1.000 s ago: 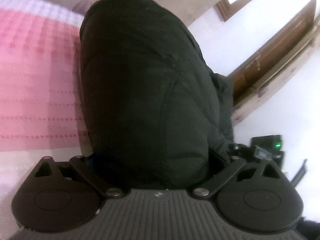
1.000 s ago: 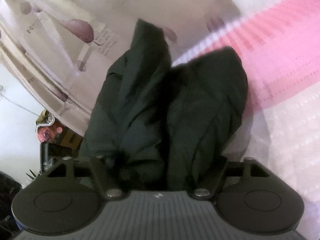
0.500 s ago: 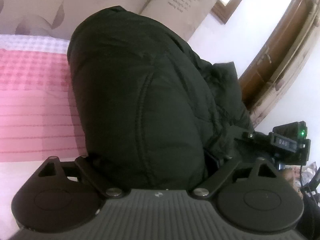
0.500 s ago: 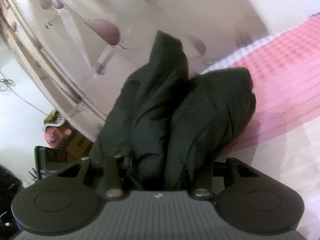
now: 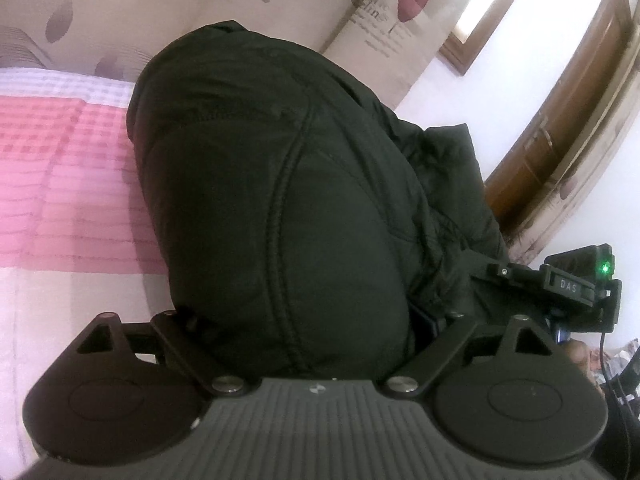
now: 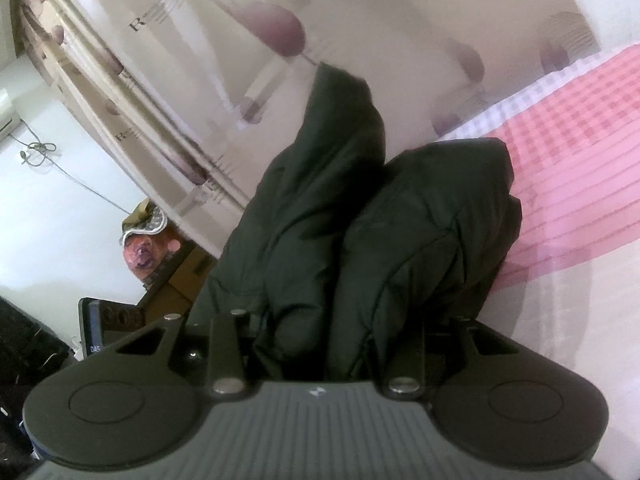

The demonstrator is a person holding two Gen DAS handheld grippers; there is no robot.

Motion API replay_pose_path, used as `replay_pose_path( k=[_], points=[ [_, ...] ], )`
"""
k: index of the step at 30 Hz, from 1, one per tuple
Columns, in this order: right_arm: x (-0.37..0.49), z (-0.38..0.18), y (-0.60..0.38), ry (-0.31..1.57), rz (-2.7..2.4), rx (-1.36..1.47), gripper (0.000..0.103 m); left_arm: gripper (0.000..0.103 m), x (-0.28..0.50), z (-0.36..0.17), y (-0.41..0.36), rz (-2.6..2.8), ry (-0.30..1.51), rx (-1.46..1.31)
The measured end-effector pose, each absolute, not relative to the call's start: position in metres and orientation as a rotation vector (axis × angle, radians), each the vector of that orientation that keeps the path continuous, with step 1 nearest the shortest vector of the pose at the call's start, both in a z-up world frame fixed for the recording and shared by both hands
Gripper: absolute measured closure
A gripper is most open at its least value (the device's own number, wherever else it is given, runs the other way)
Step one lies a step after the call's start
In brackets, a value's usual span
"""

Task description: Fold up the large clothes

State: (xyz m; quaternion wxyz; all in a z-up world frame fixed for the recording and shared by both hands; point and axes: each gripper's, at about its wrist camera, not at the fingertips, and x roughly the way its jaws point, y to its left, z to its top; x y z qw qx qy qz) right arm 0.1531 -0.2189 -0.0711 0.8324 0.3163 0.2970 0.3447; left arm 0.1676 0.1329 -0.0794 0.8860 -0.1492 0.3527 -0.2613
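We see soft indoor daylight; the brightest patch is the overexposed window (image 5: 480, 16) at the left wrist view's top; the dark puffer jacket (image 5: 280, 200) swallows detail and casts a faint shadow on the pink bedspread (image 5: 60, 184); the printed curtain (image 6: 256, 40) smears with motion blur; fisheye bending and black vignetting mark the corners.

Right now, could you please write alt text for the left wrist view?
A bulky dark green padded jacket fills the frame, bunched between the jaws of the left gripper. It hangs over a pink and white checked bedspread, with the right gripper's body at the right edge.
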Motion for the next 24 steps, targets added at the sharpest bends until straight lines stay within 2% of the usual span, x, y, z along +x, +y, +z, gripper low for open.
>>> replay_pose_path(
  k=[12, 17, 20, 22, 24],
  points=[
    [0.146, -0.093, -0.198, 0.681, 0.733, 0.739, 0.063, 0.015, 0.153, -0.092, 0.164, -0.524, 0.725, -0.309],
    [0.146, -0.104, -0.195, 0.696, 0.705, 0.721, 0.061, 0.009, 0.152, -0.103, 0.172, -0.520, 0.715, -0.328],
    [0.146, -0.114, -0.194, 0.705, 0.695, 0.723, 0.052, 0.003, 0.147, -0.109, 0.174, -0.503, 0.689, -0.317],
    [0.144, -0.117, -0.190, 0.699, 0.682, 0.670, 0.039, 0.000, 0.142, -0.110, 0.176, -0.491, 0.664, -0.304],
    [0.143, -0.123, -0.189, 0.700, 0.669, 0.676, 0.031, 0.000, 0.136, -0.110, 0.177, -0.473, 0.635, -0.292]
  ],
)
